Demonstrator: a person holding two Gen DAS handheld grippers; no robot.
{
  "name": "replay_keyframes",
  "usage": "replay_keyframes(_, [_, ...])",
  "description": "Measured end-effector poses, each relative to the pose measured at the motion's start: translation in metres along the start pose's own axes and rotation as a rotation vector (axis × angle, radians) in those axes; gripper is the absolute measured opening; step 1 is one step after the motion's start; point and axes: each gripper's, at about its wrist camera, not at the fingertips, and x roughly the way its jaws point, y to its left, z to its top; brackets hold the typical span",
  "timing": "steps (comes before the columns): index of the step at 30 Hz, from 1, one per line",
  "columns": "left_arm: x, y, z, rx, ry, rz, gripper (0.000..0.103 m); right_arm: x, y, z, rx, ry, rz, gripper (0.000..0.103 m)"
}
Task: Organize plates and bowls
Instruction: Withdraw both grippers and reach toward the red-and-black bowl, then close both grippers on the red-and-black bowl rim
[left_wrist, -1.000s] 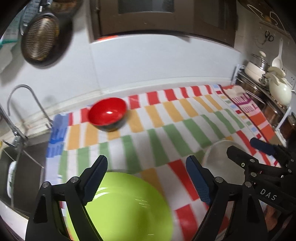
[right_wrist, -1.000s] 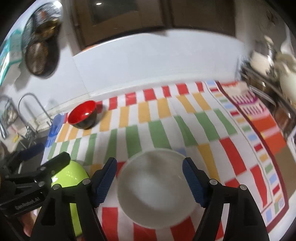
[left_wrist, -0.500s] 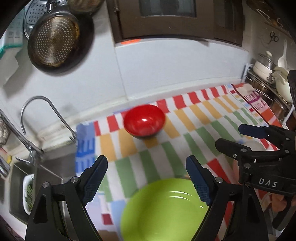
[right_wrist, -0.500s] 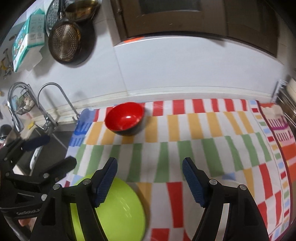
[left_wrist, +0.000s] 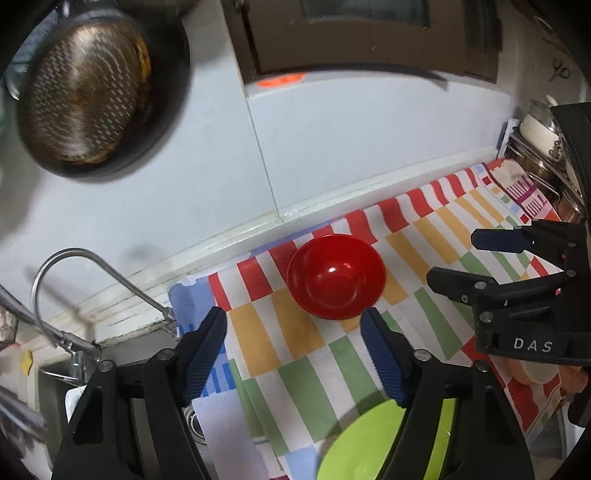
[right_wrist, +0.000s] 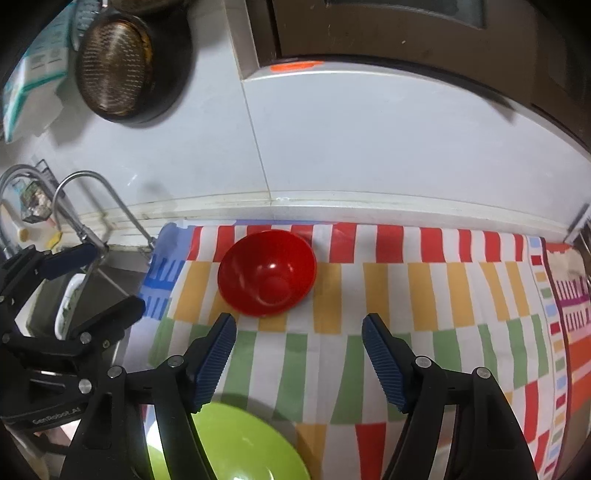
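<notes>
A red bowl (left_wrist: 337, 276) sits upright on the striped cloth near the back wall; it also shows in the right wrist view (right_wrist: 266, 272). A lime-green plate (left_wrist: 373, 446) lies at the front edge, also seen in the right wrist view (right_wrist: 229, 446). My left gripper (left_wrist: 293, 354) is open and empty, just in front of the red bowl. My right gripper (right_wrist: 299, 360) is open and empty, in front and to the right of the bowl. Each gripper shows in the other's view: the right one (left_wrist: 480, 254), the left one (right_wrist: 92, 280).
A sink with a curved faucet (left_wrist: 92, 280) lies to the left of the cloth (left_wrist: 436, 236). A dark pan (left_wrist: 96, 88) hangs on the wall at upper left. A rack with pots (left_wrist: 543, 147) stands at the far right. A cabinet overhangs the back wall.
Both grippers have swung left and forward toward the red bowl. The white bowl has dropped out of view. The green plate has slid to the bottom of both views.
</notes>
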Motion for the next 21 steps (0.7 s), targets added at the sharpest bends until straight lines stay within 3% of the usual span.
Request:
replay_keyframes(10, [0.093, 0.023, 0.031, -0.019, 0.202, -0.102, 0.060, 0.076, -0.013, 0.044, 0.068, 0.194, -0.001, 0.054])
replay_keyframes(21, [0.166, 0.026, 0.039, -0.027, 0.333, -0.134, 0.038, 0.142, -0.026, 0.052, 0.139, 0.330, -0.022, 0.040])
